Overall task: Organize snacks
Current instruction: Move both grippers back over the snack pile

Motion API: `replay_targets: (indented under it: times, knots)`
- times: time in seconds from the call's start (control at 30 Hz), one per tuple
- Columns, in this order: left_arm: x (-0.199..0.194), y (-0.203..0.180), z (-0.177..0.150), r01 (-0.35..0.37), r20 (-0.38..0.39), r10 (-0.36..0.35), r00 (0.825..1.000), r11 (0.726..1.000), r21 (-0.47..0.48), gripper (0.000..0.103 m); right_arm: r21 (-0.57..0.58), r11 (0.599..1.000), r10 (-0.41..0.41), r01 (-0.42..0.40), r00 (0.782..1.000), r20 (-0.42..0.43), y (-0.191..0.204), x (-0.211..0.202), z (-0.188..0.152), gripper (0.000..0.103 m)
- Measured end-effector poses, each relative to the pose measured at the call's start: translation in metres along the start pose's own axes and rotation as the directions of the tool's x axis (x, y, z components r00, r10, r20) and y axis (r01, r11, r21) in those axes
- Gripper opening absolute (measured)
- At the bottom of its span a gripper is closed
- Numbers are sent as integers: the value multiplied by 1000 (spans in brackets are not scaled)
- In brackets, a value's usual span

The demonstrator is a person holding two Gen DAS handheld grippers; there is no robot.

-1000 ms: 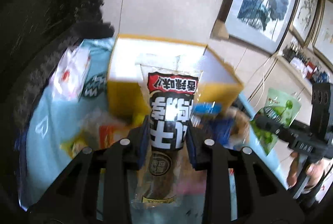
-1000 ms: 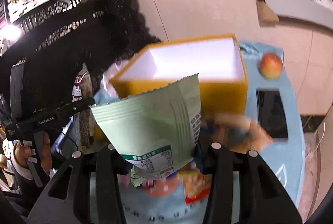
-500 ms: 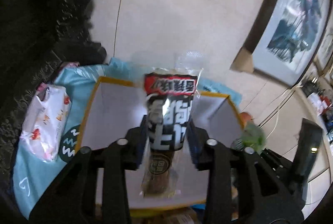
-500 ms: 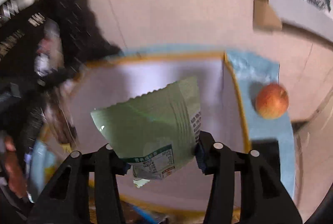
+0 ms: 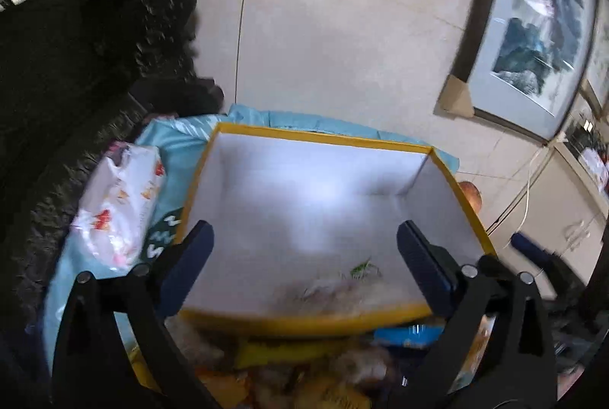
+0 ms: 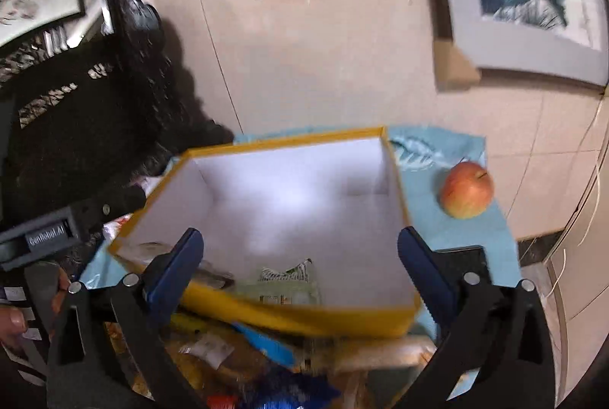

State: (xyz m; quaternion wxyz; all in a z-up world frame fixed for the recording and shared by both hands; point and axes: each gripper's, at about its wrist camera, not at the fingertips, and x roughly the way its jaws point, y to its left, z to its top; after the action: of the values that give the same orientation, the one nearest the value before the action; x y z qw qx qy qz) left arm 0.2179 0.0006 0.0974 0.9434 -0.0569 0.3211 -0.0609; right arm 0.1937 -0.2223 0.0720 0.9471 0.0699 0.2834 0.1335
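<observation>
Both packets dropped since a second ago; we now hover over the yellow box (image 6: 289, 317).
Left gripper (image 5: 304, 249) and right gripper (image 6: 300, 253) are opening wide, nothing between the jaws; green packet (image 6: 285, 283) lies inside the box at its near wall, so loose snacks (image 6: 213, 352) on the tabletop come next.

The left gripper (image 5: 304, 253) and right gripper (image 6: 300, 253) look the same: black plastic arms, blue pads (image 6: 179, 257) on the fingers, and small round silver screws (image 6: 472, 278).
</observation>
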Motion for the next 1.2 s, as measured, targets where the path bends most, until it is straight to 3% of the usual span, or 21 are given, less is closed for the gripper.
replay_targets:
  times: [0.13,0.37,0.53,0.73,1.0,1.2]
  knots:
    - [-36,1,-34,-1,16,-1,1000,997,72,101,30,999,42,-42,999,-6,-6,-36,-23,102]
    - [-57,21,-118,6,-90,0,996,998,62,101,158,985,78,-71,996,-39,-21,-67,-91,102]
    - [-56,25,-152,19,-159,-11,987,999,51,101,179,981,92,-72,990,-110,-22,-73,-120,102]
    - [-59,13,-162,32,-177,-16,984,996,85,101,156,986,74,-52,987,-141,-21,-80,-134,102]
    - [-51,-16,-182,37,-214,11,977,975,217,101,160,985,91,-61,977,-191,-24,-76,-148,102]
    - [-38,-25,-187,52,-237,6,971,970,238,101,156,986,95,-62,972,-214,-24,-74,-154,102]
